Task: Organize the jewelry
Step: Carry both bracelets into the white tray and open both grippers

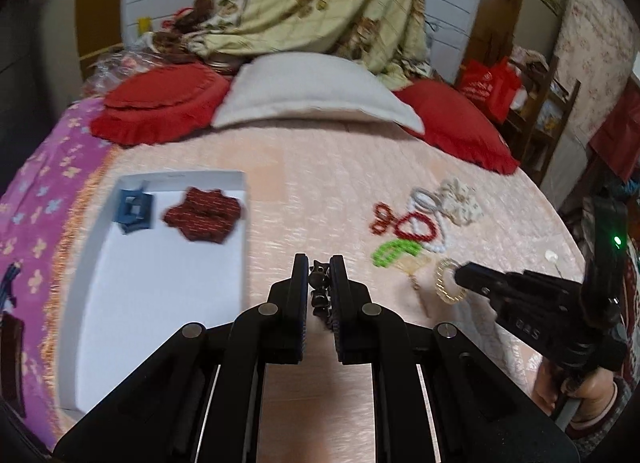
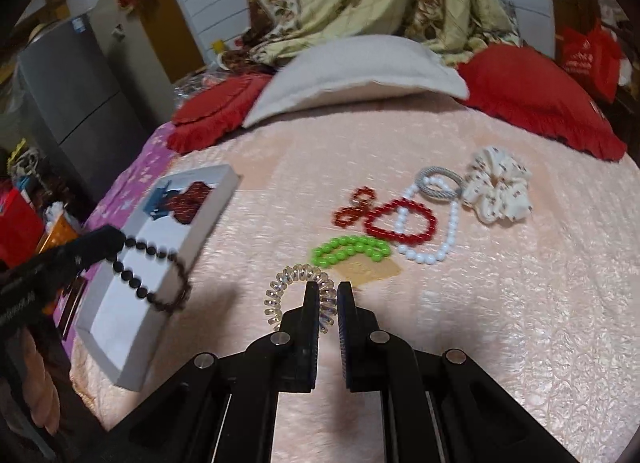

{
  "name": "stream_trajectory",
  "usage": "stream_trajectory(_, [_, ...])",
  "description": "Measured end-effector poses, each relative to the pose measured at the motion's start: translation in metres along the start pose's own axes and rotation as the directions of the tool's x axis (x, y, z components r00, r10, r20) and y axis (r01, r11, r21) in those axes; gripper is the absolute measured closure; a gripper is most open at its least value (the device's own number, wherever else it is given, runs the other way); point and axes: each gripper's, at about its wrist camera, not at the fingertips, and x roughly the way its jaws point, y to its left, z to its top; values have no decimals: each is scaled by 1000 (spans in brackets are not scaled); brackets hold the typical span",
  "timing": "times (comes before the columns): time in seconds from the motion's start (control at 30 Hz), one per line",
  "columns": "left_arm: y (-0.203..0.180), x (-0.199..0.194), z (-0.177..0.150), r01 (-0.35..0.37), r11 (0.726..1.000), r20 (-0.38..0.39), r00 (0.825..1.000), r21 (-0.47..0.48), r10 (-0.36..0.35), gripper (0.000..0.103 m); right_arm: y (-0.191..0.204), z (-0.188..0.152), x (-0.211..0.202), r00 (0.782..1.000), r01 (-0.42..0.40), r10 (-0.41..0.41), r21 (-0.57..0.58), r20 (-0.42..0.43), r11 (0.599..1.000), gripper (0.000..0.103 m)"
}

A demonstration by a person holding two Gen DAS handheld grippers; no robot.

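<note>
My left gripper (image 1: 319,275) is shut on a black bead bracelet (image 1: 319,283), which hangs over the white tray's right rim in the right wrist view (image 2: 154,263). The white tray (image 1: 160,287) holds a blue hair claw (image 1: 134,210) and a dark red scrunchie (image 1: 204,214). My right gripper (image 2: 329,295) is shut on a clear spiral hair tie (image 2: 294,287) at the bedspread. A green bead bracelet (image 2: 352,249), red bead bracelet (image 2: 400,221), white bead necklace (image 2: 444,231), grey hair tie (image 2: 438,183) and cream scrunchie (image 2: 498,189) lie beyond it.
All lies on a peach bedspread (image 1: 320,167). A white pillow (image 1: 312,91) and red pillows (image 1: 156,103) line the back. A small red spiral tie (image 2: 354,207) lies left of the red bracelet. A tan patch (image 2: 368,269) lies under the green beads.
</note>
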Motion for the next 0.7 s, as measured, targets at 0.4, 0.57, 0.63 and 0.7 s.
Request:
stream_trajectory(0.4, [105,14,4,-166,984,-53,985,-69,162,94,95,20,24,995,-97,92,-128,-46,987,95])
stream_trajectory(0.57, [151,37,8,-191,972,-81,980,-140,181,94,139,33,56,989,-132,117,-180,-90,975,95])
stream_trajectory(0.63, [167,48,8,-202,965,-92,978,-165,189,94,152,36,70,987,-137,117,-197,-107,971,95])
stream_trajectory(0.7, [179,58,8,-209,960,-99,976,-188,193,94,166,39,87,986,-135,109,-214,-128,967,95])
